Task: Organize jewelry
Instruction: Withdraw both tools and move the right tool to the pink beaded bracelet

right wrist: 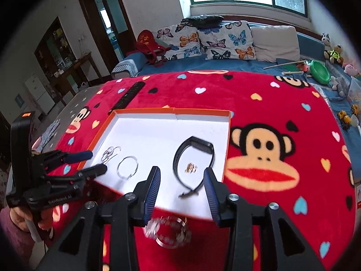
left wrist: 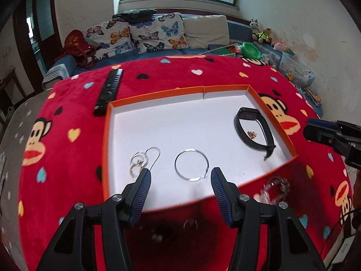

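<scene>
**Both grippers hovering empty over the jewelry tray**

The left gripper (left wrist: 179,176) is hanging with its jaws spread above the near edge of the orange-rimmed tray (left wrist: 225,88), gripping nothing. A thin silver bangle (left wrist: 191,164) is lying flat on the tray's white floor, showing in the gap between the two blue pads but below and beyond them, not touched. A tangle of silver hoop earrings (left wrist: 141,161) is sitting just beside the left pad's tip.

The right gripper (right wrist: 182,175) is also standing with jaws apart and empty. Between its pads, farther in on the tray floor, a black fitness band (right wrist: 194,155) is lying curled on its side, and a small gold piece (right wrist: 190,167) is resting inside the band's loop. A blurred silver link watch (right wrist: 168,231) is lying on the red blanket (right wrist: 259,85) outside the tray, beneath the right jaws.
</scene>
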Action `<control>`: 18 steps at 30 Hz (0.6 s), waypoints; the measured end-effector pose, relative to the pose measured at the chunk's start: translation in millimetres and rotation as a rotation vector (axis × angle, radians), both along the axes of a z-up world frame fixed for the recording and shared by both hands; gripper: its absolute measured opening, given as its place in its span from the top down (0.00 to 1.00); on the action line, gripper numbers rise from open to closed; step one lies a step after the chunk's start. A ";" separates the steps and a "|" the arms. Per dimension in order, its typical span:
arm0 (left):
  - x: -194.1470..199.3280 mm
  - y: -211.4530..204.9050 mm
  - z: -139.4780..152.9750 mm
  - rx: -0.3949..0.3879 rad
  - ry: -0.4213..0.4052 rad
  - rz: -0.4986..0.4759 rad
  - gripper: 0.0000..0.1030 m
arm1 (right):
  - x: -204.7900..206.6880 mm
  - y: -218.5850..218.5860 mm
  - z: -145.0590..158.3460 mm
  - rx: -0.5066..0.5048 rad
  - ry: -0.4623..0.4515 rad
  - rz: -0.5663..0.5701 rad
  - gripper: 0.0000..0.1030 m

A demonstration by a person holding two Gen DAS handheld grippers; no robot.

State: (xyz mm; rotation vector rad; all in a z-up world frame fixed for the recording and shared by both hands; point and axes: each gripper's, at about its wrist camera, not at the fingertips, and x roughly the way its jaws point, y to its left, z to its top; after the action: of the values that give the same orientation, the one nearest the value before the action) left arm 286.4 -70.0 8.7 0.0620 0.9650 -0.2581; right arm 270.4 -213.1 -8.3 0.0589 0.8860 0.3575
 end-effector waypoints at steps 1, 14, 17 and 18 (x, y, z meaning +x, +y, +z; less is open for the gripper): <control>-7.3 3.2 2.8 -0.001 -0.003 0.000 0.42 | -5.4 1.7 0.9 -0.003 0.001 0.008 0.57; -73.8 31.2 10.3 -0.028 -0.017 0.011 0.40 | -56.3 13.7 7.7 -0.134 0.016 0.097 0.50; -77.9 35.4 9.5 -0.035 -0.021 0.019 0.40 | -66.4 23.8 2.7 -0.173 0.025 0.142 0.50; -78.6 36.7 9.3 -0.038 -0.022 0.020 0.40 | -69.3 26.5 0.2 -0.180 0.029 0.151 0.50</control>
State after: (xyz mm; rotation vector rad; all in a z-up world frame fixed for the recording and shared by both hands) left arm 207.8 -33.3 18.0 0.0201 0.9380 -0.2564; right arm 201.2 -186.6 -8.1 -0.1701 0.9502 0.4172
